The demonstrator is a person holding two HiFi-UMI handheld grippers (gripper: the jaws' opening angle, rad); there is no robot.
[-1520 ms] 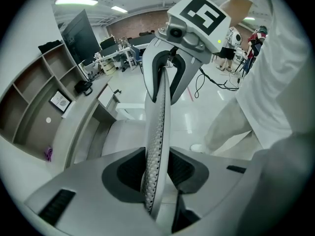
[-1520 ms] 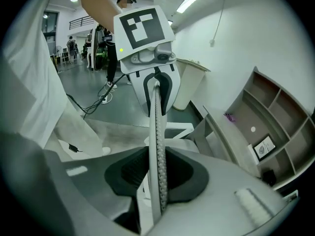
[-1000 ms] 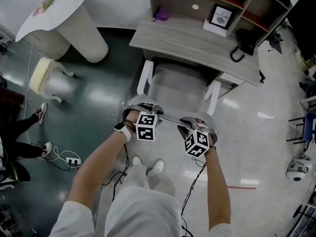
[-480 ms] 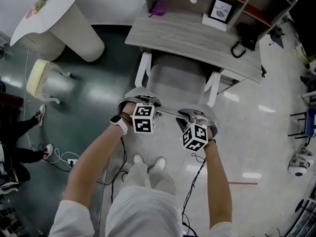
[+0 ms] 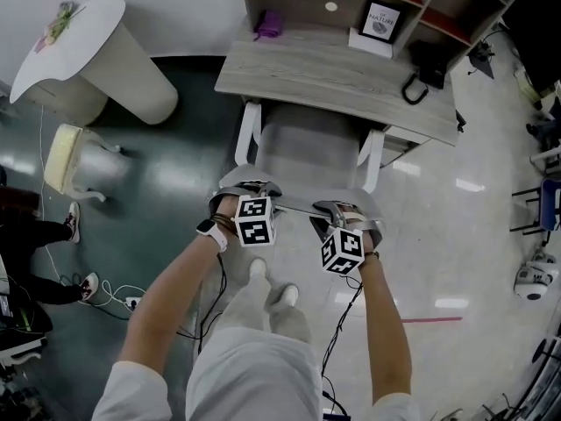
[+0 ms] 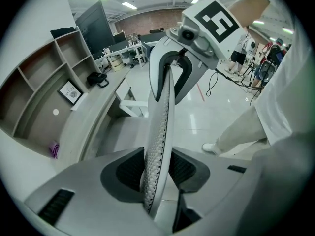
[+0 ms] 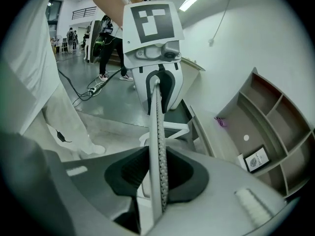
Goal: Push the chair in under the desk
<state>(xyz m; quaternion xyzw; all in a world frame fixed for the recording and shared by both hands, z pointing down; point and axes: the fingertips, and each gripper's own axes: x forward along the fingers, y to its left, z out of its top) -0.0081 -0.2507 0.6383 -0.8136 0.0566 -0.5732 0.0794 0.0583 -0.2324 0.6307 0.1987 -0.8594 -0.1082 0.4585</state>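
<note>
A grey chair (image 5: 307, 147) stands with its seat partly under the wooden desk (image 5: 342, 73), white armrests showing. Both grippers are on the top edge of its mesh backrest (image 5: 296, 207). My left gripper (image 5: 252, 189) is at the left end. Its jaws are opening, and the backrest (image 6: 165, 107) still stands between the pads (image 6: 129, 170), which barely touch it. My right gripper (image 5: 344, 210) is shut on the right end, pads (image 7: 183, 173) pressing the thin backrest (image 7: 156, 122) from both sides.
On the desk's shelves sit a purple object (image 5: 268, 23), a framed picture (image 5: 379, 21) and a black item (image 5: 422, 67). A white round table (image 5: 88, 33) and a cream stool (image 5: 66, 156) stand left. A power strip (image 5: 131, 303) and cables lie on the floor.
Both grippers and the backrest have crept a little toward the desk. The person's foot has stepped forward beneath the grippers.
</note>
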